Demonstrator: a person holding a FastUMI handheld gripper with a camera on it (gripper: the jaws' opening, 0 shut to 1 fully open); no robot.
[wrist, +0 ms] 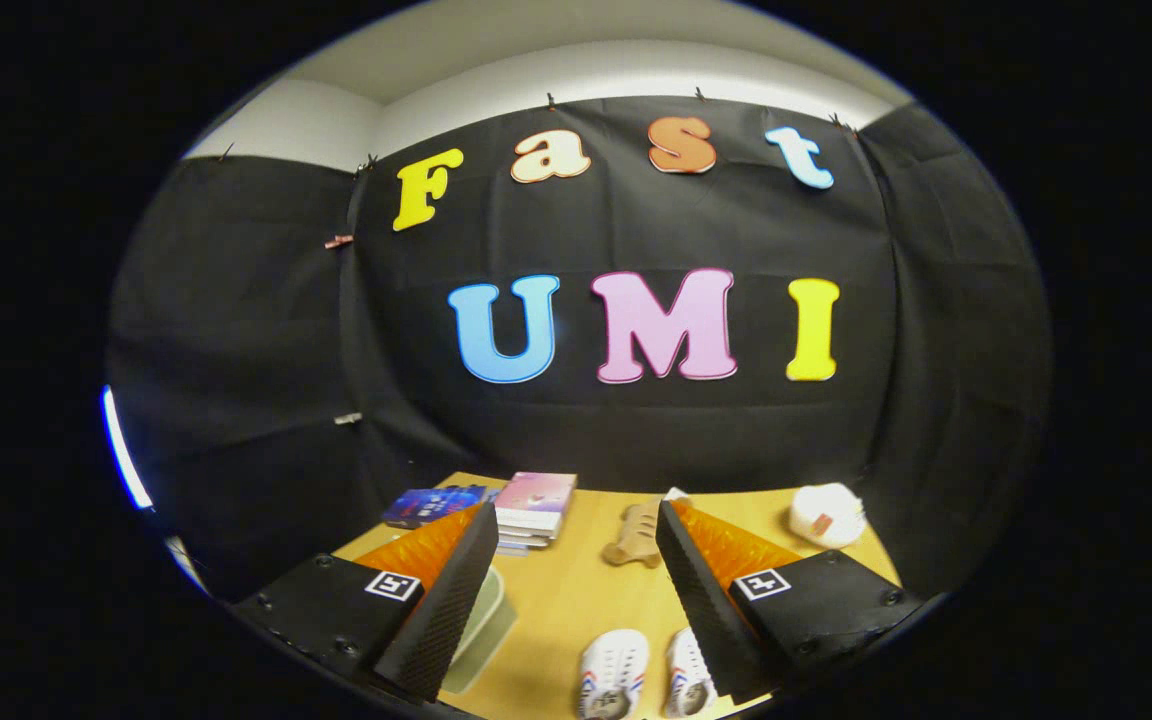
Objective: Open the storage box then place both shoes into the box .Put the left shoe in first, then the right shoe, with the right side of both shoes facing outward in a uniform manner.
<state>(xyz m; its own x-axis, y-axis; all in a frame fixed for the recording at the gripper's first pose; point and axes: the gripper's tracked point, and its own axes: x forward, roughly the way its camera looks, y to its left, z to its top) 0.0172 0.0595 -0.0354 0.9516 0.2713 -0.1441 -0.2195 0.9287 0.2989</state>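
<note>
The tongs (571, 590) hang released above the table (566, 600), the shoes (646, 680) between them, the storage box (481, 630) left of the shoes, likely awaiting opening first.

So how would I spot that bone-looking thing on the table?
Start at the light wooden table in front of the black cloth wall. The open gripper hangs above it; beyond its fingers, right of the stack of books, lies the tan bone-shaped toy. It alone has knobbed ends, unlike the white sneakers below.
</note>
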